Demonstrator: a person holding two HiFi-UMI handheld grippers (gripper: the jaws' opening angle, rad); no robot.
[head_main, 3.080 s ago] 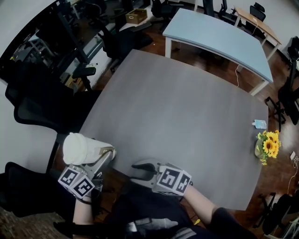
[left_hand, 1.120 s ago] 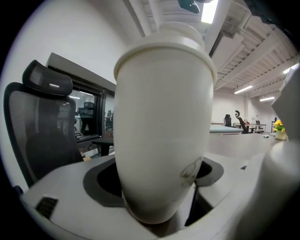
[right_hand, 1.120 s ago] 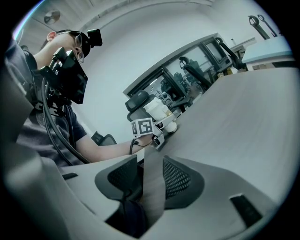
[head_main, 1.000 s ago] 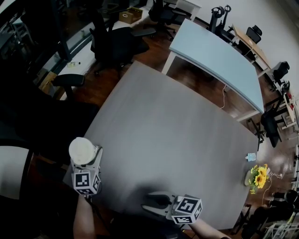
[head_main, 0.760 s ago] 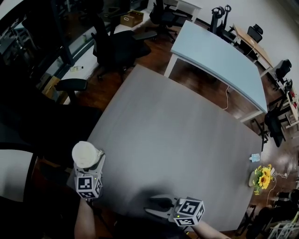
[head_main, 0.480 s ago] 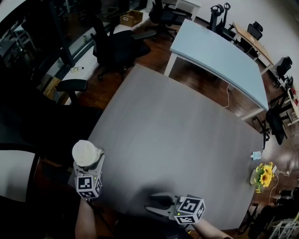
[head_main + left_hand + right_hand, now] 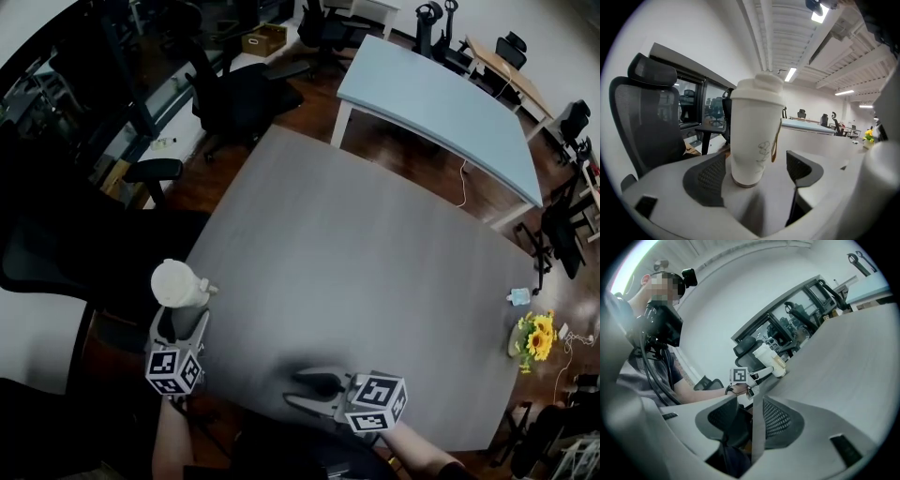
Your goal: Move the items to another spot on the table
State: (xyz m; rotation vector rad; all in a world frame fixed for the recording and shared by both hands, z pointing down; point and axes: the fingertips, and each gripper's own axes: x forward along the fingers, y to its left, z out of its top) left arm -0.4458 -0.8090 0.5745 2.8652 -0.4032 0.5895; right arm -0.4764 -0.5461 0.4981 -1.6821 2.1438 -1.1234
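I see a big gray table [image 7: 356, 253] in an office room, with black chairs [image 7: 244, 89] and a light blue table [image 7: 441, 89] behind it. Yellow flowers [image 7: 536, 339] stand far off at the right edge.

The white cup [image 7: 178, 284] stands upright near the gray table's left edge. My left gripper [image 7: 180, 321] is right behind it, with its tips on both sides of the cup's foot. Its fingers [image 7: 710, 178] are wide apart and do not squeeze the cup. I see a gap on the right side. On the left side the pad is very close, and I cannot tell if it touches.

My right gripper [image 7: 292, 387] hangs at the near edge of the gray table, well apart from the cup. Its fingers are a little apart and hold nothing.
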